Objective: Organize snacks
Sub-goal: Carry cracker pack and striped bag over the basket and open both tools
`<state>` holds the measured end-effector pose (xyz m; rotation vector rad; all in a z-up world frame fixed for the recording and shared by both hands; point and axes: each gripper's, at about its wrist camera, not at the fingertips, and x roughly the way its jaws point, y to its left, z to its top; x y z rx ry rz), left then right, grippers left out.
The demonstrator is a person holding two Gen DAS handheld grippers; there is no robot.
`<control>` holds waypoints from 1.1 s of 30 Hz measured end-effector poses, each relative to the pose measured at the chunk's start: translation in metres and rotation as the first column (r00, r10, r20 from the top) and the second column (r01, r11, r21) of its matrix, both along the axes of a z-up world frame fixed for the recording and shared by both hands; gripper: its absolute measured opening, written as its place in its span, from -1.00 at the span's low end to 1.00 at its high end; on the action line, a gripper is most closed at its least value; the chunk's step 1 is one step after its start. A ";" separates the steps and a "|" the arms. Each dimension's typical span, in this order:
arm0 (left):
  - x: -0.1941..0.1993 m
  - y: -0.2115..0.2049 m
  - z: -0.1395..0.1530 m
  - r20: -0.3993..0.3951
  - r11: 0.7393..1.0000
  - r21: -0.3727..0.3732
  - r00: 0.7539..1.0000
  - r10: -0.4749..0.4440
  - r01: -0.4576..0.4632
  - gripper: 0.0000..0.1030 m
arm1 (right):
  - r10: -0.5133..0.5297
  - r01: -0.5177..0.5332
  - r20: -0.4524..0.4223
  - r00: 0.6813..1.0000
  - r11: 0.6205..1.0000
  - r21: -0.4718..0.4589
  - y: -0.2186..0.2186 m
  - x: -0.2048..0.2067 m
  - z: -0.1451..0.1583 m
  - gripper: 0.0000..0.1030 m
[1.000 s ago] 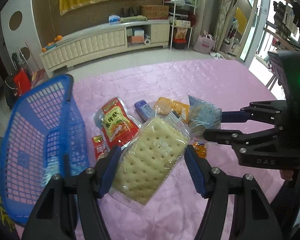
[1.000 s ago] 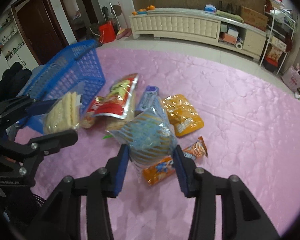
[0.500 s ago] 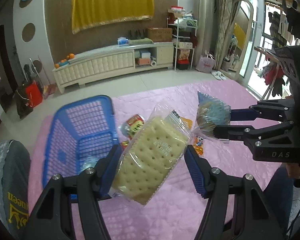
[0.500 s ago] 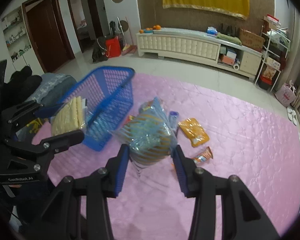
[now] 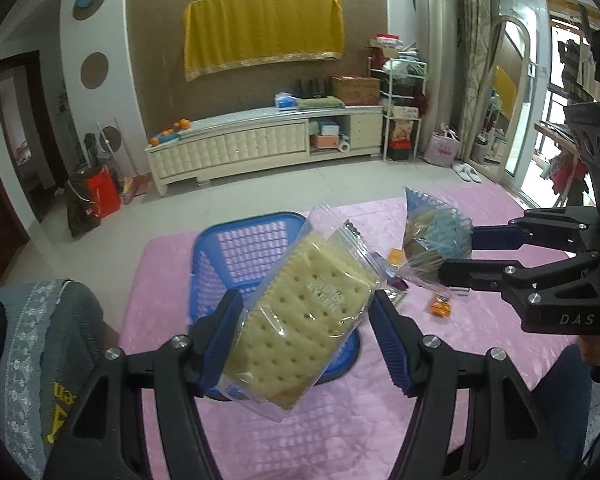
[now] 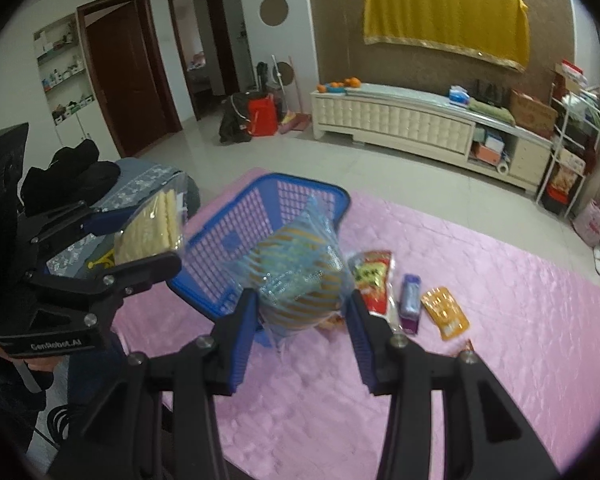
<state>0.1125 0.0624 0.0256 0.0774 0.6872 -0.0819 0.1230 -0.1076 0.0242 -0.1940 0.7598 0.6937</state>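
Both claws carry a snack above the blue basket.
The left gripper (image 5: 308, 330) clamps a clear-wrapped cracker pack (image 5: 300, 320); the right gripper (image 6: 302, 332) clamps a blue striped snack bag (image 6: 298, 276). The blue basket (image 6: 236, 236) sits just beyond both, with a red pouch (image 6: 372, 280), purple packet (image 6: 410, 300) and orange packet (image 6: 446, 312) lying right of the right claw on the pink cover (image 6: 520, 340).

Glossy clear plastic is wrapping the matt, pitted crackers (image 5: 300, 332). The blue basket (image 6: 236, 240) is looking like hard lattice plastic; the pink cover (image 6: 500, 360) is showing quilted, slightly shiny cloth.
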 end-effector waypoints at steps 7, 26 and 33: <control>0.015 0.029 0.003 -0.008 0.999 -0.006 0.999 0.040 -0.040 0.22 | 0.046 -0.046 0.006 0.999 0.999 0.000 0.033 0.013 0.005 -0.05; 0.119 0.079 -0.037 -0.141 0.995 -0.061 0.988 0.065 -0.074 0.22 | 0.050 -0.059 -0.092 0.995 0.993 -0.105 0.098 0.101 -0.034 -0.04; 0.149 0.087 -0.062 -0.203 0.994 -0.079 0.977 0.058 -0.075 0.23 | 0.069 -0.088 -0.135 0.988 0.986 -0.144 0.111 0.127 -0.056 -0.04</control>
